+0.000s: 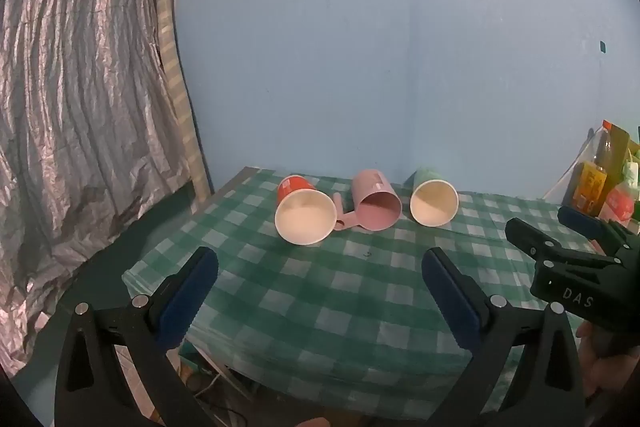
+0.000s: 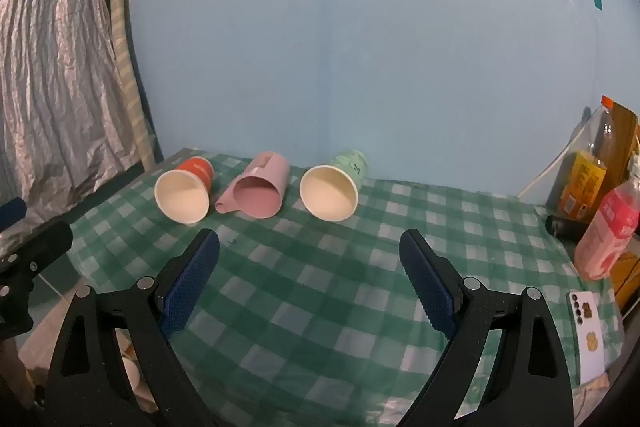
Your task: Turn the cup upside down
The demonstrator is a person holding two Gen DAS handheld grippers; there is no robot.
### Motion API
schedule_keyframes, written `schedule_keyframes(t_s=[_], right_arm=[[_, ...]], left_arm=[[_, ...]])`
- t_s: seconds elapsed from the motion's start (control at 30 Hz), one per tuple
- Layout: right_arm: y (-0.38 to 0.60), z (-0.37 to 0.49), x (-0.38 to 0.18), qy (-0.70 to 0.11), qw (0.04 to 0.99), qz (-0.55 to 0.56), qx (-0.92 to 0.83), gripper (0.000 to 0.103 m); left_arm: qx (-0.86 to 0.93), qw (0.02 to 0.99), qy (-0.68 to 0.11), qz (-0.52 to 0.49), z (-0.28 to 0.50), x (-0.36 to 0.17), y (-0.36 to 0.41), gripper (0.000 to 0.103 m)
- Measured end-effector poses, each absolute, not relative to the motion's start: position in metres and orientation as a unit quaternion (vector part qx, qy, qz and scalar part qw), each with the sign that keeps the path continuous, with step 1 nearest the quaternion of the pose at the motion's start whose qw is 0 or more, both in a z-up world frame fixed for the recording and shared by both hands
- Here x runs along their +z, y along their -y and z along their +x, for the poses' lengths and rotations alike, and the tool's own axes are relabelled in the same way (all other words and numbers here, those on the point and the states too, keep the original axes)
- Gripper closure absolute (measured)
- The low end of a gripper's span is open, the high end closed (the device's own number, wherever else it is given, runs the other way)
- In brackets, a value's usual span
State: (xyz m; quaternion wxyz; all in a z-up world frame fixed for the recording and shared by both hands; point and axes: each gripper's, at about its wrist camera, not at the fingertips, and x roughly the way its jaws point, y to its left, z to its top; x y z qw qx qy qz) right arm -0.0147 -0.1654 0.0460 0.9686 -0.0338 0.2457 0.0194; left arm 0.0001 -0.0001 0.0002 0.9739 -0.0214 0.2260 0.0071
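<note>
Across mid-frame on the checked cloth (image 2: 320, 287) lie a red cup (image 2: 185, 193), pink mug (image 2: 258, 191) and green cup (image 2: 333, 190), mouths toward both wide-open, empty grippers, left (image 1: 320, 297) and right (image 2: 310, 281), which should straddle a cup's wall squarely before turning it.

The only legible lettering is "DAS", in pale capitals on the black body of the right hand-held gripper (image 1: 576, 247), seen at the right edge of the left wrist view. The red paper cup (image 2: 184, 189), the yellow-labelled bottle (image 2: 582, 183) and the pink bottle (image 2: 608, 231) carry printing, but it is too small and blurred to read.
</note>
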Motion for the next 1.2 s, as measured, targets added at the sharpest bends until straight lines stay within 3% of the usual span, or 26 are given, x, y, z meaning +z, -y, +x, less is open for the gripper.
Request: schedule_keyframes(t_s=[1.2], right_arm=[[0.1643,-0.0136,0.0409,-0.259,0.965,-0.031,0.021,0.013]], left_arm=[[0.0,0.977,-0.212,-0.026,-0.0006,0.0053,0.0005,0.0]])
